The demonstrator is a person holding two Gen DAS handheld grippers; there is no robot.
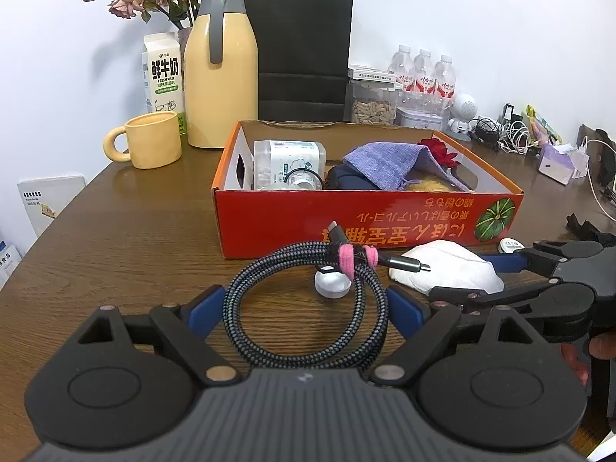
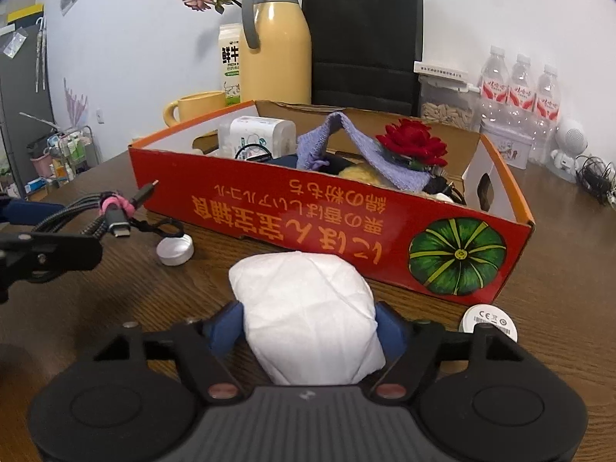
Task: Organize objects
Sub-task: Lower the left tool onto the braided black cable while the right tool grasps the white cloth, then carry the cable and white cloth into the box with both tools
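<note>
Mid-collection, judging by the scene: two loose items gripped, ready to go into the red cardboard box at the table's middle. Left gripper clamped on a braided cable coil bound with a pink band. Right gripper squeezing a soft, crinkled white pouch, near the box's front wall. Next, probably: lift clear over that wall, release inside.

the red box walls off the way ahead, while bare table lies open leftward.
</note>
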